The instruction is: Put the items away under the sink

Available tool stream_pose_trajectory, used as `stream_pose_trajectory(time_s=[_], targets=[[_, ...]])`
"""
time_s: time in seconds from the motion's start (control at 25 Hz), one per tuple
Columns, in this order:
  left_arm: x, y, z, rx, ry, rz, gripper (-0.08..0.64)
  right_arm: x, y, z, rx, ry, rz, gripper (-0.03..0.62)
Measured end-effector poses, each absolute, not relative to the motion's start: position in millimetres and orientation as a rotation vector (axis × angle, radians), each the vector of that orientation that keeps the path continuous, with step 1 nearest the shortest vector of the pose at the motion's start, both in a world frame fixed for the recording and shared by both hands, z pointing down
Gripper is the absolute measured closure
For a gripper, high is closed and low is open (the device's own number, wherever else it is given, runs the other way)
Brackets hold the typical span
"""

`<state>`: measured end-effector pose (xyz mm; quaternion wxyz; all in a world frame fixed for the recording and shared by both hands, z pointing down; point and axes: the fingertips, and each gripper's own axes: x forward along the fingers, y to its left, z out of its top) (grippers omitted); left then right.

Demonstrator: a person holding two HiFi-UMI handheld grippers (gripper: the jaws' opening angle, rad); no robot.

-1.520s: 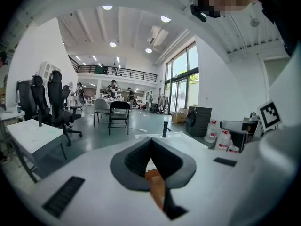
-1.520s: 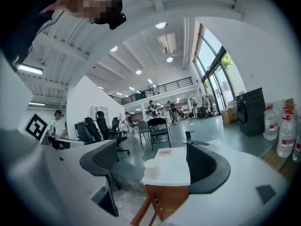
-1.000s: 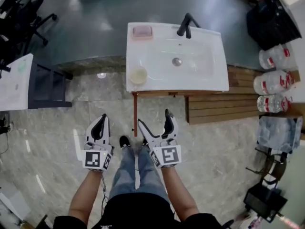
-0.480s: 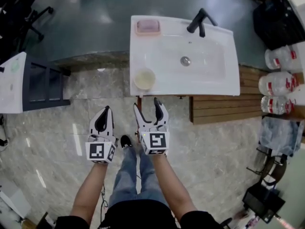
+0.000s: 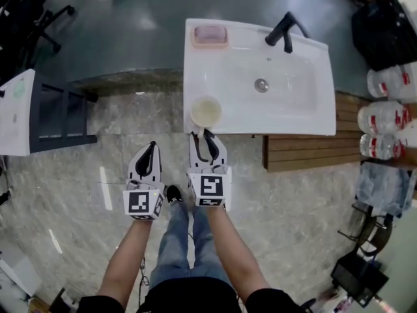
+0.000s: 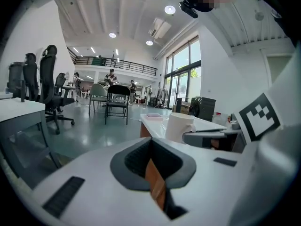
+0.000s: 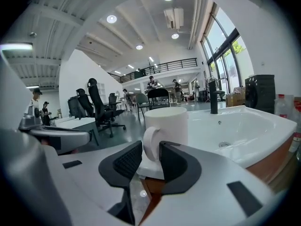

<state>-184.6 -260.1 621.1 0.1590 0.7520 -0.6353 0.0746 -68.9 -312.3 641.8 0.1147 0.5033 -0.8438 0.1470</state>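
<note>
A white mug stands on the front left corner of the white sink. My right gripper is right at the mug's near side, its jaws drawn in on the mug's handle. In the right gripper view the mug rises just past the pads, and its handle fills the narrow gap at my right gripper. My left gripper hangs to the left over the floor, shut and empty. From the left gripper view, the mug shows beyond the closed jaws of my left gripper.
A pink soap dish sits at the sink's back left and a black faucet at the back. A wooden slatted platform and large water bottles lie to the right. A black side table stands to the left.
My right gripper has moved forward to the mug and its jaws have narrowed from wide open onto the handle. The left gripper has drifted slightly forward, still shut.
</note>
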Motion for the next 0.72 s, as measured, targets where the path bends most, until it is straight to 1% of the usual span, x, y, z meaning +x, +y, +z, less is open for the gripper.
stream_pose_trajectory(time_s=[0.08, 0.16, 0.2, 0.52, 0.72], targets=[[-185, -260, 623, 2.146, -1.813, 0.218, 0.554, -71, -317, 641, 1.467, -2.473, 0.416, 0.482], [-184, -259, 623, 2.147, -1.807, 0.222, 0.554, -73, -321, 639, 1.458, -2.474, 0.397, 0.52], [-184, -257, 623, 2.149, -1.803, 0.225, 0.554, -75, -322, 638, 1.451, -2.473, 0.386, 0.526], [-173, -247, 621, 2.175, -1.762, 0.229, 0.554, -90, -309, 619, 1.279, -2.603, 0.214, 0.554], [-152, -242, 611, 2.212, -1.722, 0.214, 0.554, -74, -293, 606, 1.271, -2.637, 0.141, 0.561]])
